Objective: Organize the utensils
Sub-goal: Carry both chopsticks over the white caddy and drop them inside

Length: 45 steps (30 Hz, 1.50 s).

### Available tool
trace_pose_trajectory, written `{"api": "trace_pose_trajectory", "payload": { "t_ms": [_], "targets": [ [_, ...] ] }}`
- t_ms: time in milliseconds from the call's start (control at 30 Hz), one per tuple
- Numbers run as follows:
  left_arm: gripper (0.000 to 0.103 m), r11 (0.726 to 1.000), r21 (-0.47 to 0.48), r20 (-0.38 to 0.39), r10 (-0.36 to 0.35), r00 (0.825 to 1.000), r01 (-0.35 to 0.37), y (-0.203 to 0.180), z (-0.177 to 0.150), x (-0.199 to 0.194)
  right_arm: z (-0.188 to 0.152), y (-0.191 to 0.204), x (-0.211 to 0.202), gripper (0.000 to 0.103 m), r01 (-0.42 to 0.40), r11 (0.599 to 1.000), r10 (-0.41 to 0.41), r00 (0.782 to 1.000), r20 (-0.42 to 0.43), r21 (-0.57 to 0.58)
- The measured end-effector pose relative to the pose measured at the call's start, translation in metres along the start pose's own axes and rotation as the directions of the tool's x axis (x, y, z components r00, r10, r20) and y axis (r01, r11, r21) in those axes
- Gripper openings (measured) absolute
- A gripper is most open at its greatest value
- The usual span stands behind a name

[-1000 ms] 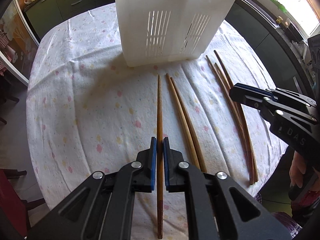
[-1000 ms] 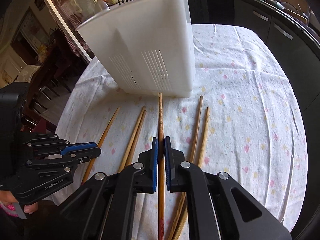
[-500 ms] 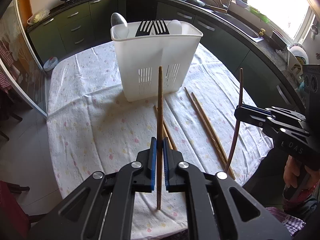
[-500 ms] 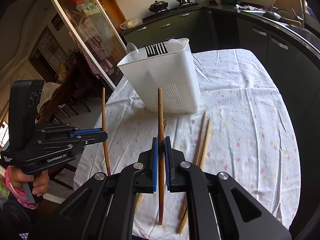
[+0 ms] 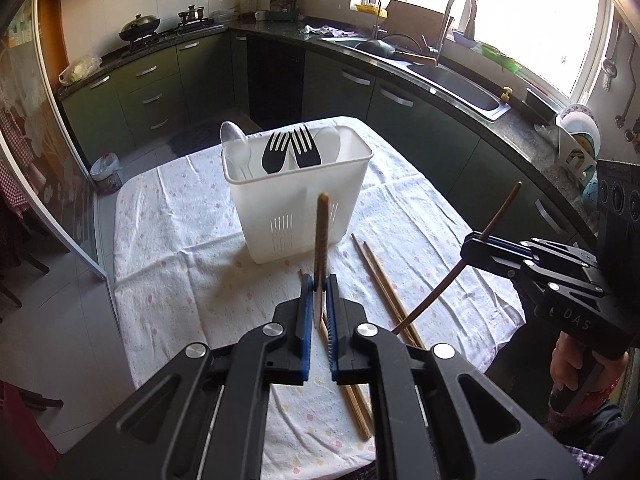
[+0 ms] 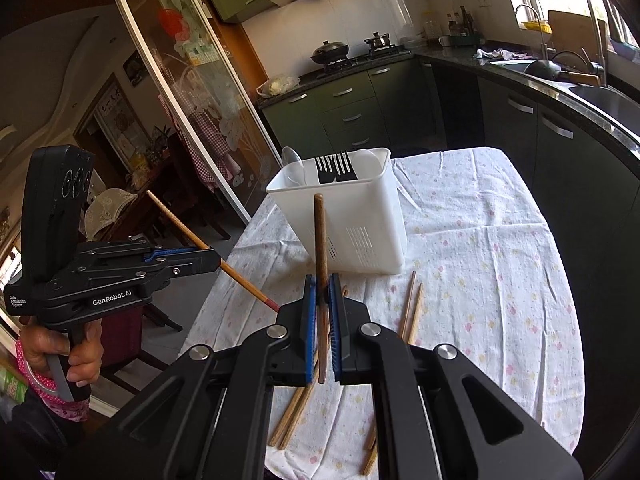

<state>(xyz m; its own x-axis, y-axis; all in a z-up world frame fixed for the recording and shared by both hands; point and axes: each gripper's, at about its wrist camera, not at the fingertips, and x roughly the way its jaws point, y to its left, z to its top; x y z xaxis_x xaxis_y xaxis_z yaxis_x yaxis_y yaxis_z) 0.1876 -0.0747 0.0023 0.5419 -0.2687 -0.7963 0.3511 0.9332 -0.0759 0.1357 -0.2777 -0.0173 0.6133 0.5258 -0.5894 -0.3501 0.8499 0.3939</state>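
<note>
White caddy (image 5: 298,200), 2 black forks (image 5: 289,151), brown chopsticks (image 5: 384,280), pastel-dotted white tablecloth (image 5: 180,276).

Left black two-finger gripper (image 5: 318,286) raised, tilted downward, blue pads clamped on a thin wooden chopstick (image 5: 321,240). Right black two-finger gripper (image 6: 323,290) likewise pinching a darker wooden chopstick (image 6: 320,240), gripped by a hand (image 5: 568,364).

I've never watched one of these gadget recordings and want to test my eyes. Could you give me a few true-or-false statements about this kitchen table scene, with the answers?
1. Each gripper is shut on one chopstick. True: left gripper holds the lighter chopstick, right gripper the darker chopstick.
2. The white caddy lies tipped over. False: it stands upright on the tablecloth.
3. Black forks stand in the caddy. True.
4. No chopsticks remain on the cloth. False: loose chopsticks lie there.
</note>
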Motion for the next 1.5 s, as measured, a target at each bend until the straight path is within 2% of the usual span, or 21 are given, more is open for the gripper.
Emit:
{"api": "trace_pose_trajectory", "payload": {
  "t_ms": [133,267,467,667,900,1067,1167,1267,1400,1500],
  "targets": [
    [0.006,1.0,-0.004,0.031,-0.016,0.999,0.016,-0.001,0.021,-0.013,0.008,0.0,-0.006,0.007,0.002,1.0,-0.002,1.0,0.021,-0.01],
    [0.006,1.0,-0.005,0.095,0.0,0.996,0.0,-0.001,0.05,-0.034,0.012,0.0,-0.01,0.007,0.001,1.0,0.0,1.0,0.024,-0.016],
    [0.006,0.998,-0.023,0.206,0.057,0.977,-0.053,0.006,0.097,-0.063,0.012,-0.008,-0.009,0.007,-0.007,1.0,0.007,1.0,0.016,-0.006],
    [0.006,0.995,-0.047,0.211,0.097,0.973,-0.089,0.012,0.125,-0.05,0.01,-0.012,-0.012,0.007,-0.008,1.0,0.008,1.0,0.015,0.003],
    [0.006,0.99,-0.05,0.114,0.135,0.984,-0.13,0.021,0.125,0.002,0.011,-0.011,-0.014,0.007,-0.012,1.0,0.012,1.0,0.017,0.004],
    [0.007,0.99,-0.055,0.013,0.131,0.991,-0.131,0.031,0.11,0.046,0.016,-0.006,-0.016,0.007,-0.021,1.0,0.021,1.0,0.018,-0.005],
    [0.007,0.99,-0.062,-0.02,0.122,0.992,-0.123,0.036,0.102,0.06,0.022,-0.004,-0.017,0.007,-0.033,0.999,0.033,0.999,0.017,-0.009],
    [0.008,0.992,-0.068,-0.01,0.107,0.994,-0.107,0.041,0.097,0.055,0.033,-0.001,-0.022,0.007,-0.032,0.999,0.033,0.999,0.038,-0.018],
    [0.032,0.992,-0.055,0.042,0.113,0.993,-0.11,0.039,0.094,0.033,0.056,0.003,-0.032,0.007,-0.031,0.999,0.033,0.996,0.085,-0.024],
    [0.032,0.993,-0.051,0.072,0.111,0.991,-0.108,0.04,0.09,0.018,0.079,0.008,-0.043,0.007,-0.036,0.999,0.04,0.989,0.14,-0.029]
  ]
}}
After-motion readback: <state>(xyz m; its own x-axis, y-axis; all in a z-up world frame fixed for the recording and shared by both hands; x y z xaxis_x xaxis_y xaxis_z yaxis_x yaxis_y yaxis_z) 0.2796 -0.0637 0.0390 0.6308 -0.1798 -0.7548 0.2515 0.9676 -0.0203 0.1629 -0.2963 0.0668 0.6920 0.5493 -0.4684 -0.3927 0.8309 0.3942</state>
